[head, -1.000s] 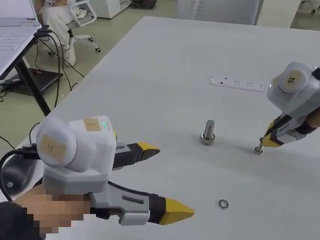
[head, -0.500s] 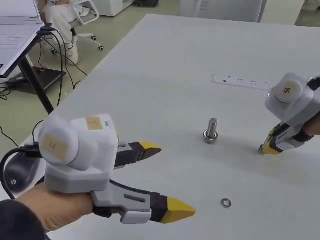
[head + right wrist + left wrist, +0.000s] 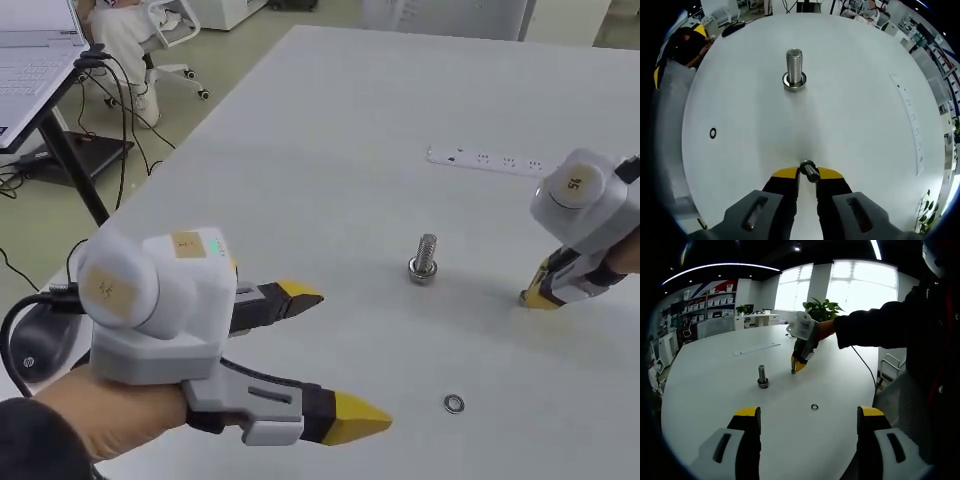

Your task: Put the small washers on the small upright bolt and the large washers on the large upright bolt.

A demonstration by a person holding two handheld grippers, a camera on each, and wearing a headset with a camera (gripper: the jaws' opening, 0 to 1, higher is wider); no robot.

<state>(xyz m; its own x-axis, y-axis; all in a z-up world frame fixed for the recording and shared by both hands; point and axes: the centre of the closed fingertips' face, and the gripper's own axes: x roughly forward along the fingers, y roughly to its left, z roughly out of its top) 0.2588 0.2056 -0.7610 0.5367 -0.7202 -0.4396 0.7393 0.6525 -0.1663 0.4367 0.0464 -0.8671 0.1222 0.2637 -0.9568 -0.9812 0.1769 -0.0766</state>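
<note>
The large bolt (image 3: 424, 256) stands upright mid-table with a washer around its base, also seen as the large bolt (image 3: 794, 67) and the large bolt (image 3: 762, 376). My right gripper (image 3: 533, 296) is down at the table to its right, shut on the small bolt (image 3: 809, 171), whose top pokes up between the yellow tips of the right gripper (image 3: 807, 175). One small washer (image 3: 454, 404) lies flat on the table, also seen as the washer (image 3: 713, 133) and the washer (image 3: 814, 406). My left gripper (image 3: 332, 358) hovers open and holds nothing, well left of the washer.
A white power strip (image 3: 487, 160) lies across the table beyond the bolts. The table's left edge (image 3: 150, 185) runs diagonally, with a laptop stand, cables and a chair (image 3: 165, 40) on the floor past it. A dark mouse (image 3: 30, 350) sits by my left hand.
The right gripper has settled a little lower over the small bolt, which its tips now hide in the head view. The left gripper has stayed put; the camera drifted slightly.
</note>
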